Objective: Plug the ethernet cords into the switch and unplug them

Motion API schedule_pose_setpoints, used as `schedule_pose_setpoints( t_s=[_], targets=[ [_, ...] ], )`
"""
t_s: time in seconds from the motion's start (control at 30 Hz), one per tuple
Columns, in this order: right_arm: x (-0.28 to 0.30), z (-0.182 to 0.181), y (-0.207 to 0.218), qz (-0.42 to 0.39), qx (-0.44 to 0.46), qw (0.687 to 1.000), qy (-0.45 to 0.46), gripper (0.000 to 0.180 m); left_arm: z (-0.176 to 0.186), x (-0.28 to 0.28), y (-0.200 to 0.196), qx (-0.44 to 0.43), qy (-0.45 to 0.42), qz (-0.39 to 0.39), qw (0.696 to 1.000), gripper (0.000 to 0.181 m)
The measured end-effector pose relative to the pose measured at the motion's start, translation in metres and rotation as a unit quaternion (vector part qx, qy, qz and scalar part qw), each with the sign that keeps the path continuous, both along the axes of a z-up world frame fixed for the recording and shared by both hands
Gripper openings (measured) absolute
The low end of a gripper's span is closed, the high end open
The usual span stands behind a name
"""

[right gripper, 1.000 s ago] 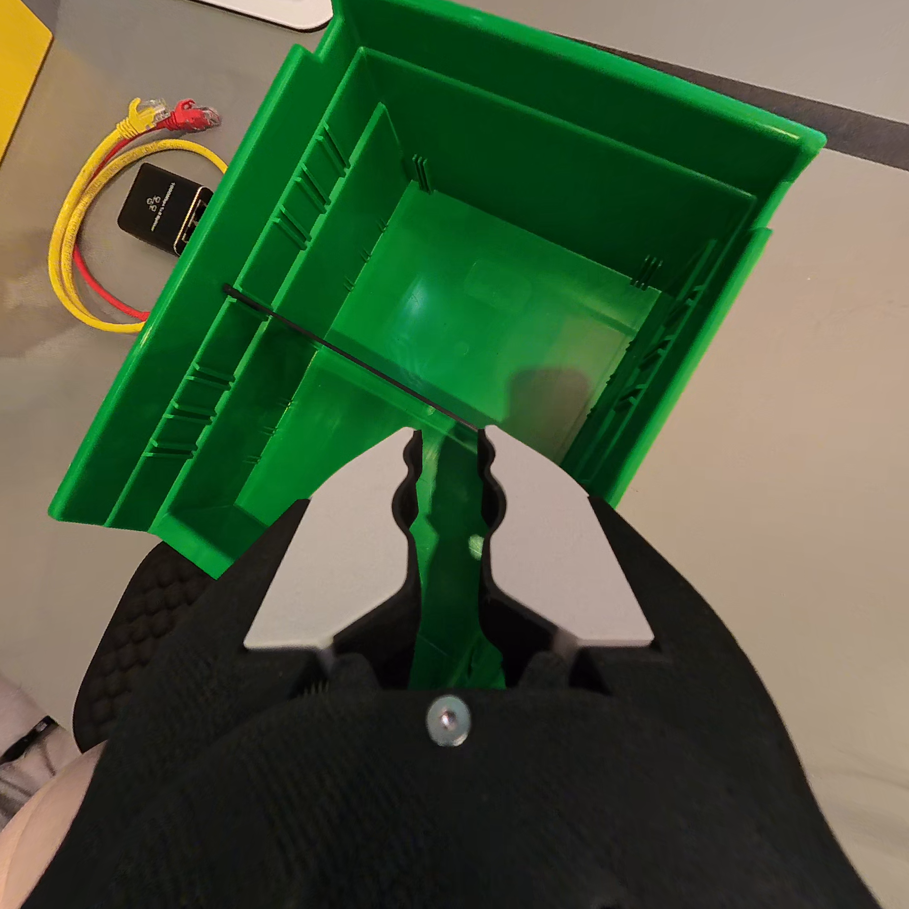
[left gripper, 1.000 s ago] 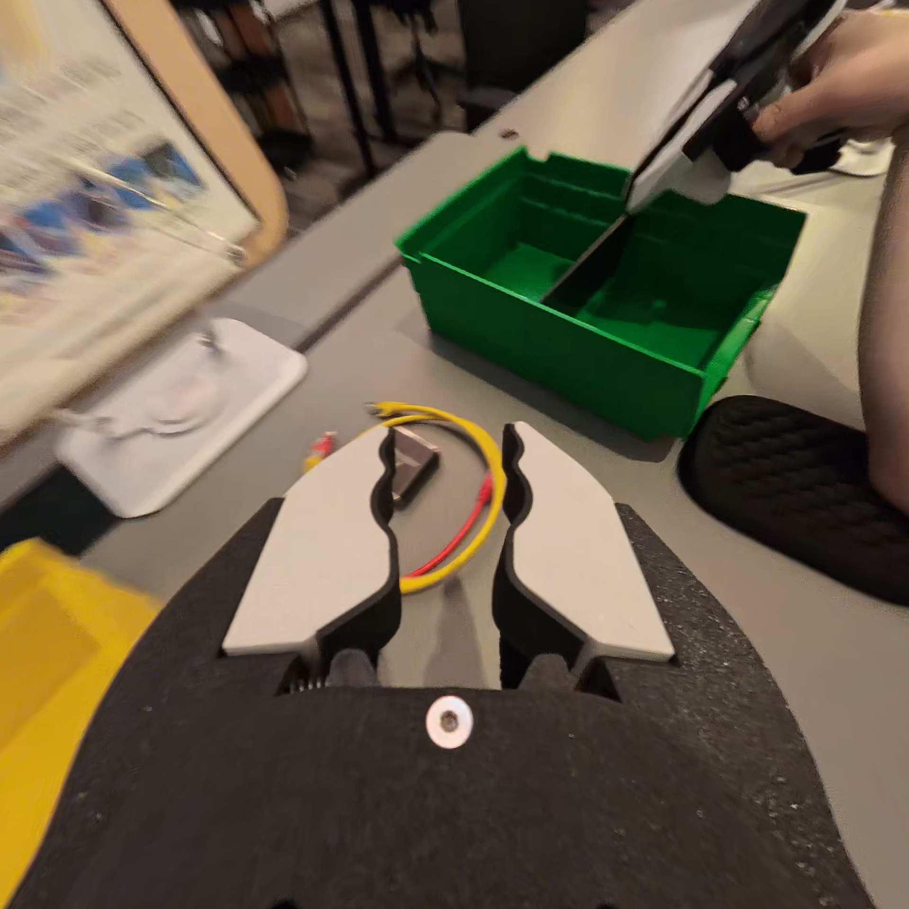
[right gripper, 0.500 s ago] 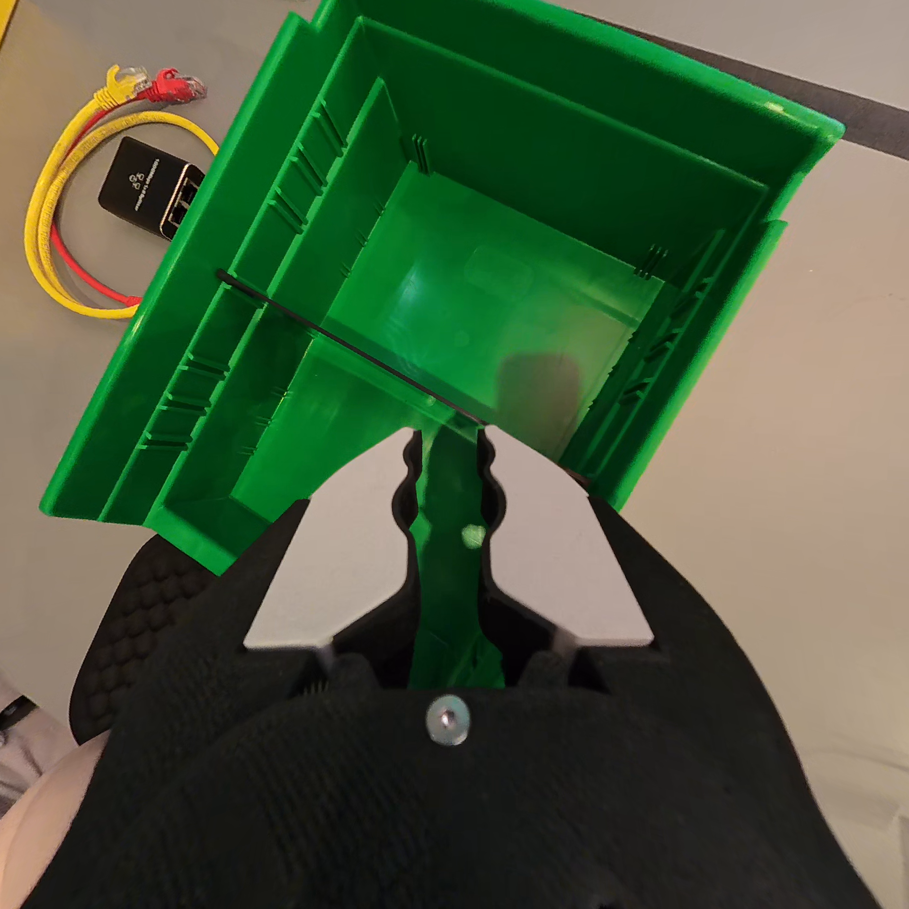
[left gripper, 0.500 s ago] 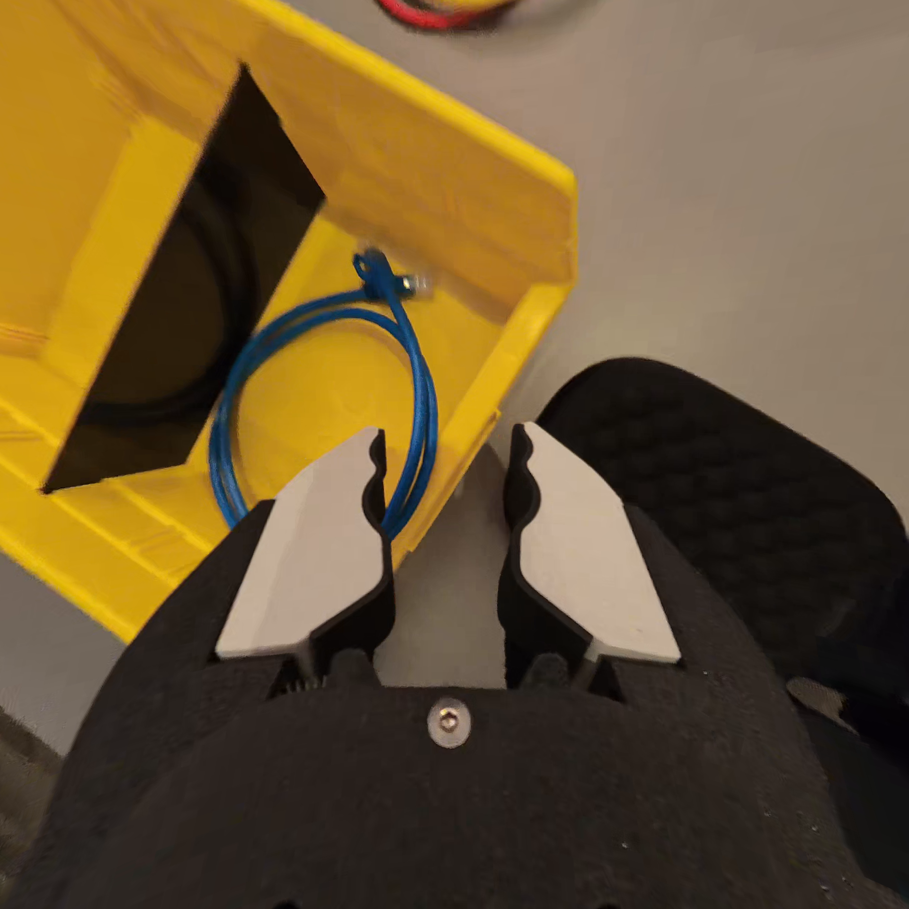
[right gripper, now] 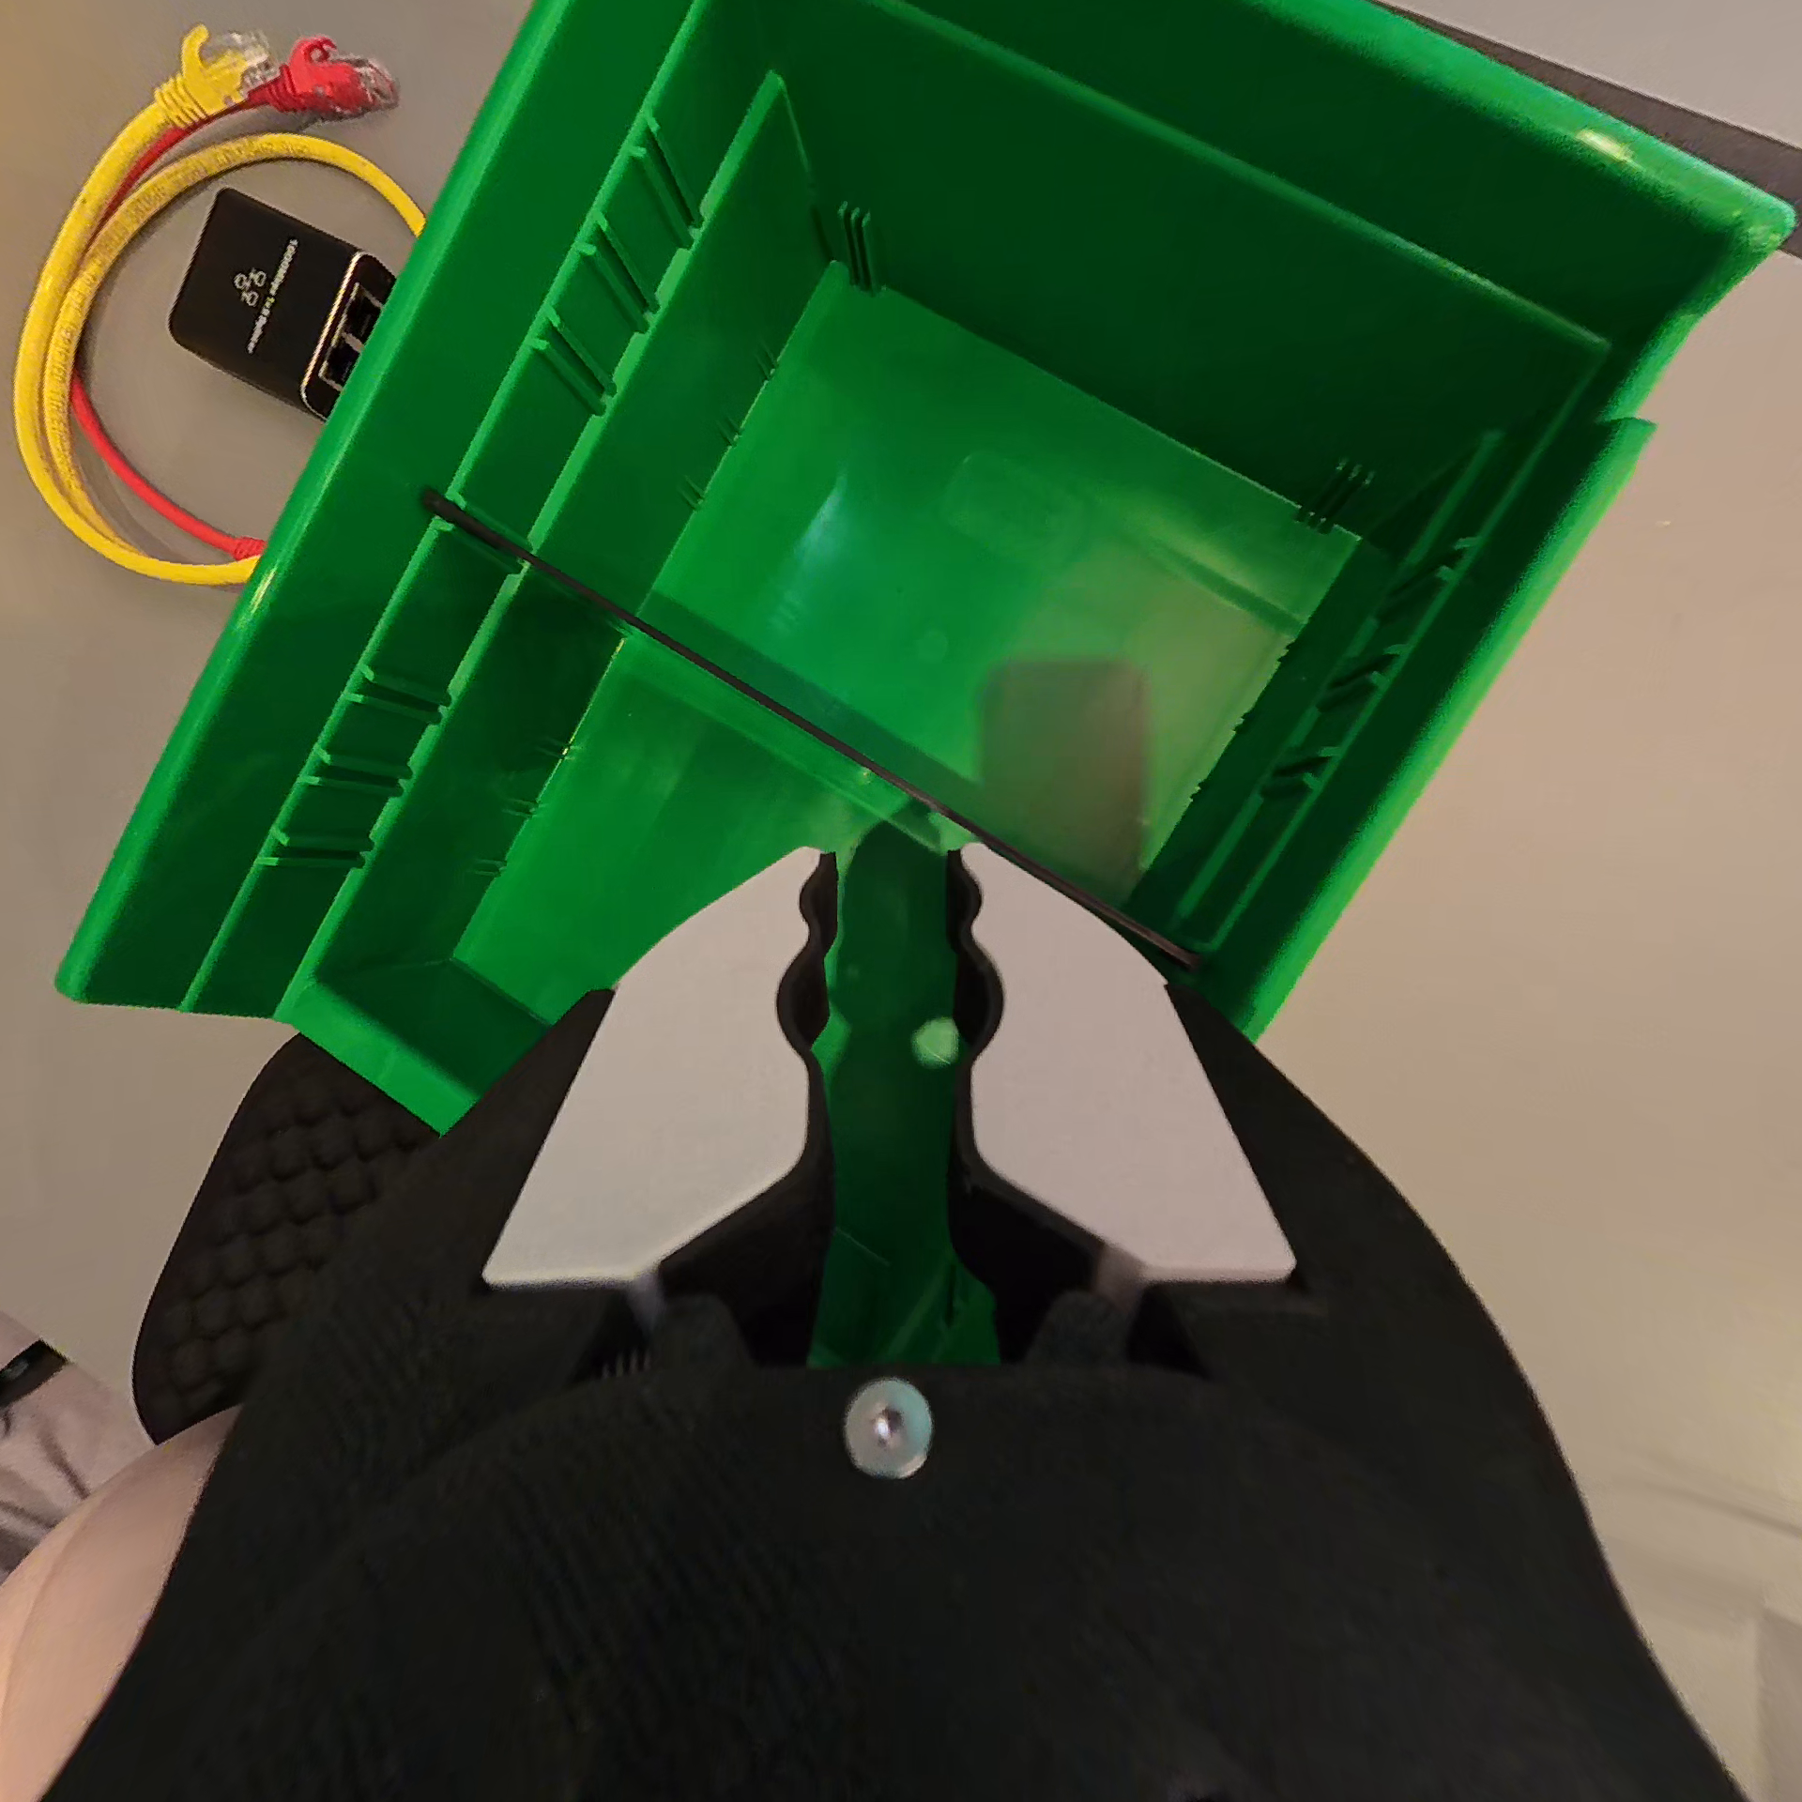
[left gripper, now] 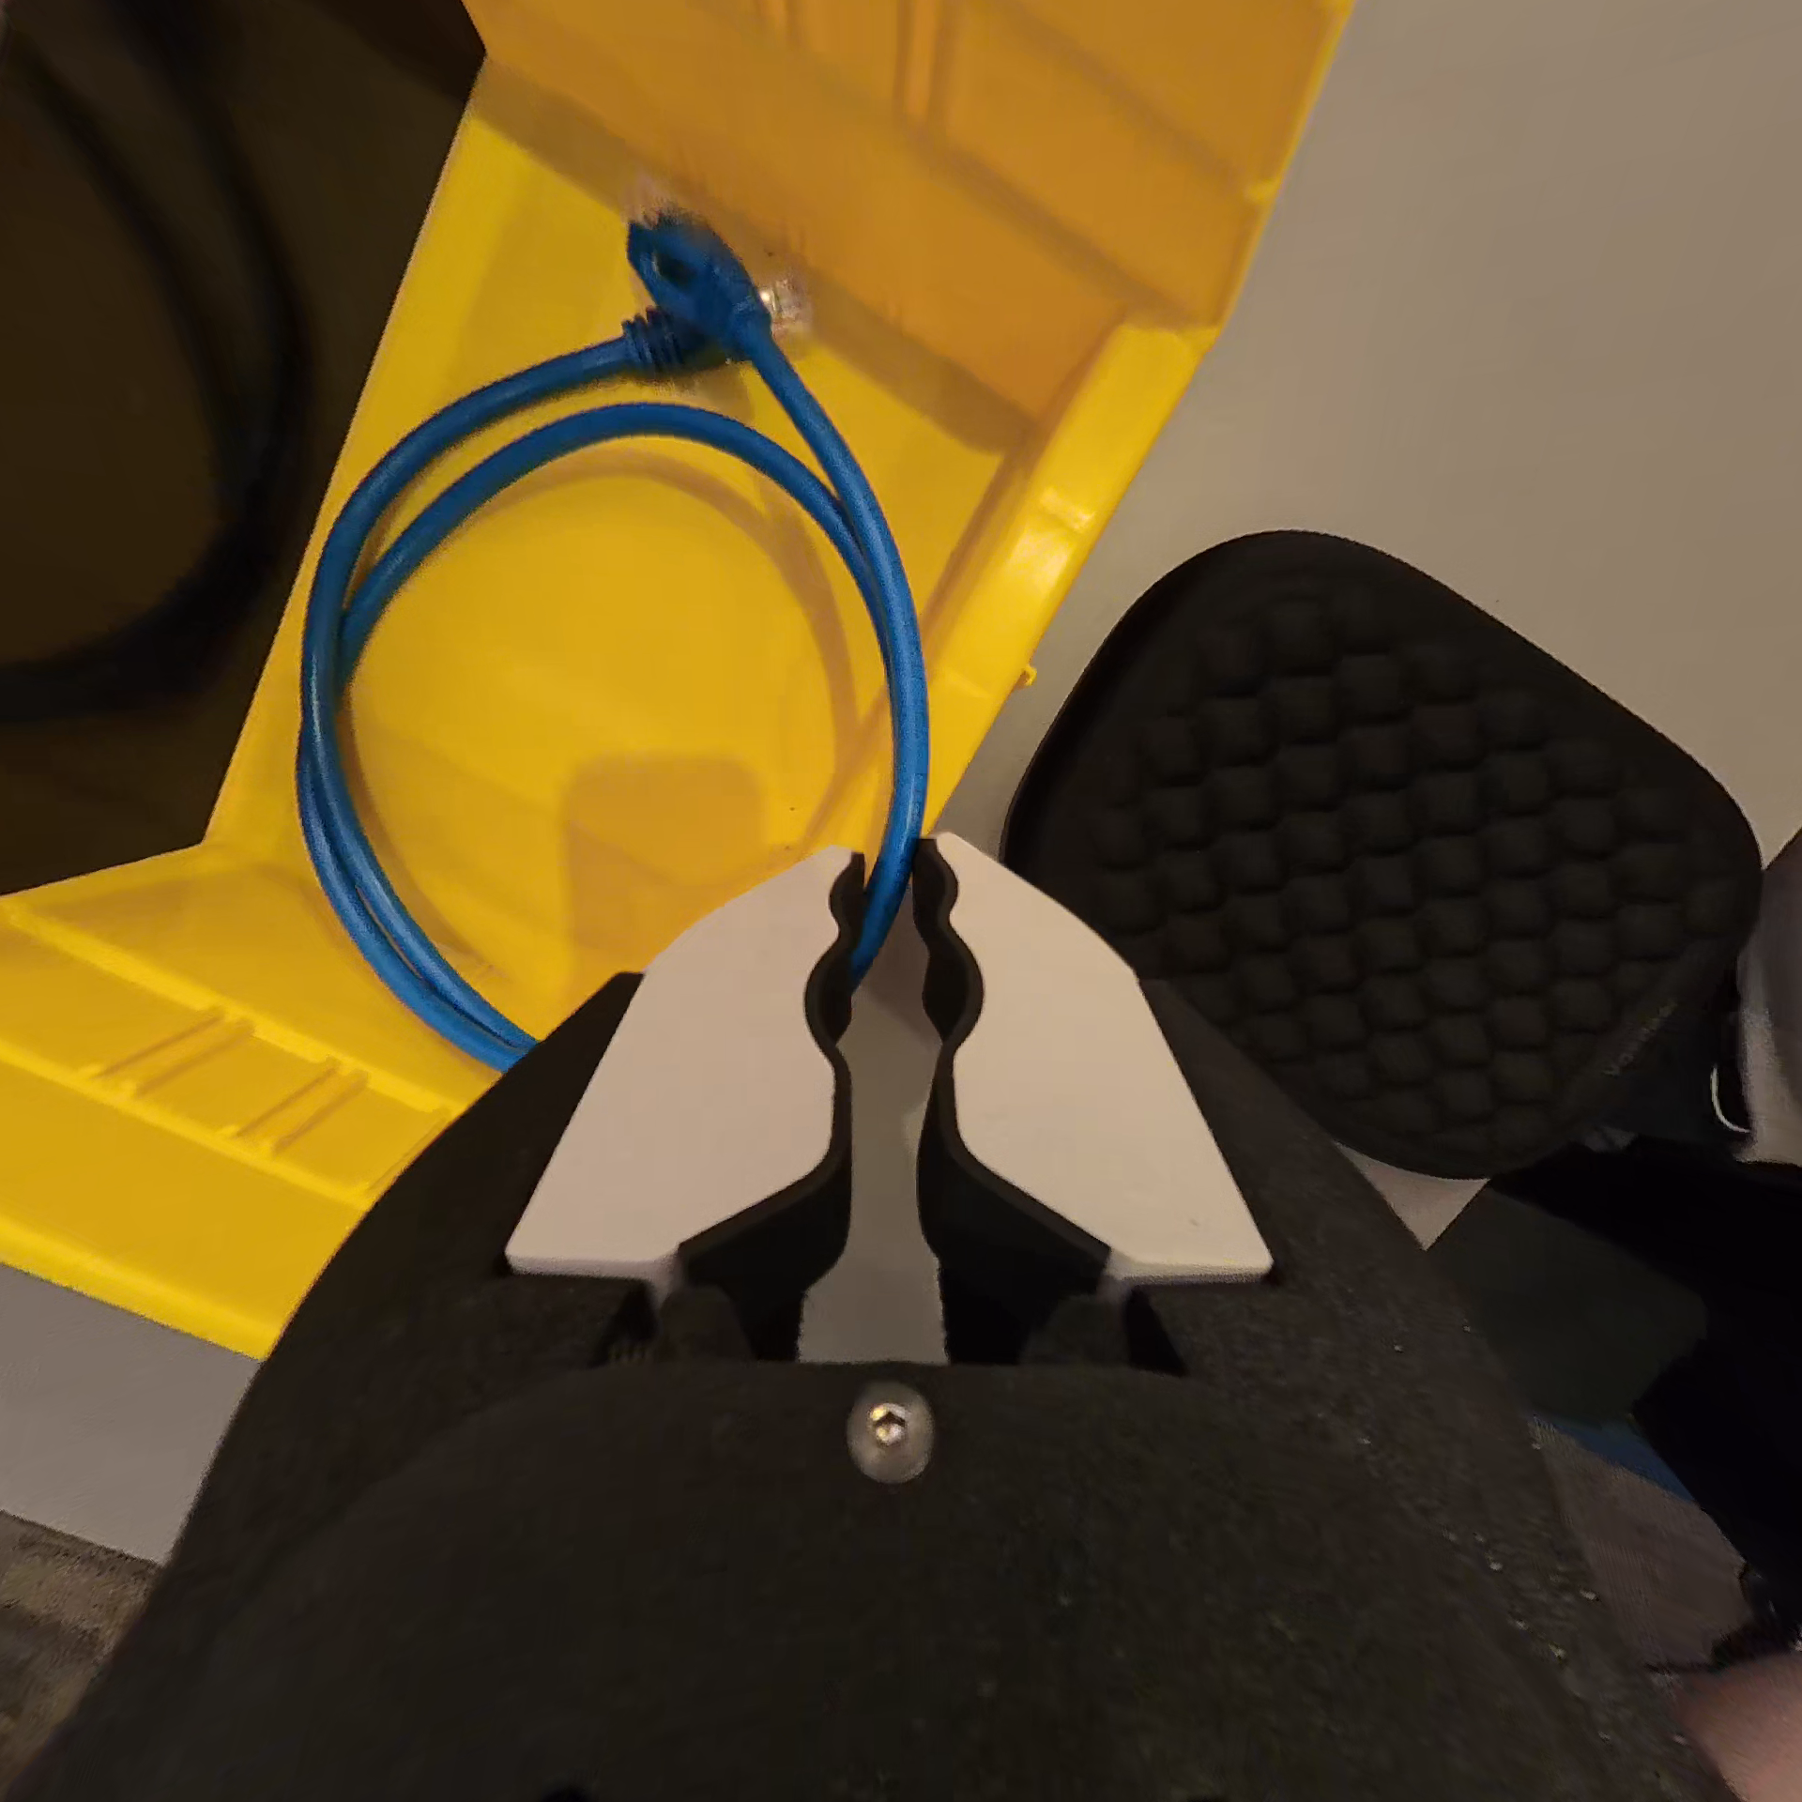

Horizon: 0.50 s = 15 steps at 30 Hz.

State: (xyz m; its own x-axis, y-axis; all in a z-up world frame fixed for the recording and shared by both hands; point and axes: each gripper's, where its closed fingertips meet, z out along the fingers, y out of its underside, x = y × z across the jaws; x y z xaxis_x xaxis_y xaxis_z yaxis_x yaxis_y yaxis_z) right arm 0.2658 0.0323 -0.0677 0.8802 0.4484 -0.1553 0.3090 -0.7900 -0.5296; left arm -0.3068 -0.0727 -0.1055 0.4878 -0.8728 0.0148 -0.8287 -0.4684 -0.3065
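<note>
In the left wrist view, a coiled blue ethernet cord (left gripper: 912,683) lies in a yellow bin (left gripper: 975,244). My left gripper (left gripper: 887,868) is over the bin's near corner, and its fingertips are shut on the right side of the cord's loop. In the right wrist view, my right gripper (right gripper: 892,868) hangs open with nothing in it above a green bin (right gripper: 1170,127). The black switch (right gripper: 263,302) lies on the table left of the green bin. A yellow cord (right gripper: 44,410) and a red cord (right gripper: 327,86) are looped around it.
A black divider (right gripper: 731,673) crosses the green bin. A dark divider (left gripper: 146,390) stands in the yellow bin. A black honeycomb pad (left gripper: 1365,848) lies on the grey table right of the yellow bin and shows in the right wrist view (right gripper: 273,1170) too. My right gripper is the nearer one to the black switch (right gripper: 263,302): about 30 cm, against 35 cm.
My left gripper swung from the switch and cords to the yellow bin, dropped to the blue cord and closed on its loop. The right gripper stayed open and drifted slightly over the green bin.
</note>
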Motion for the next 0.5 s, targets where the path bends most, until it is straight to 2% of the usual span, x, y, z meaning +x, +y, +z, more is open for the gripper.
schedule_pose_setpoints(
  t_s=[0.27,0.5],
  targets=[
    [0.001,-0.001,-0.001,-0.001,-0.001,1.000,0.005,0.023,0.004,0.000,0.002,0.013,0.012,0.007,1.000,0.008],
    [0.001,0.000,-0.001,0.001,0.002,1.000,0.005,0.023,0.056,0.011,0.010,0.028,-0.079,0.059,0.995,0.006]
  ],
)
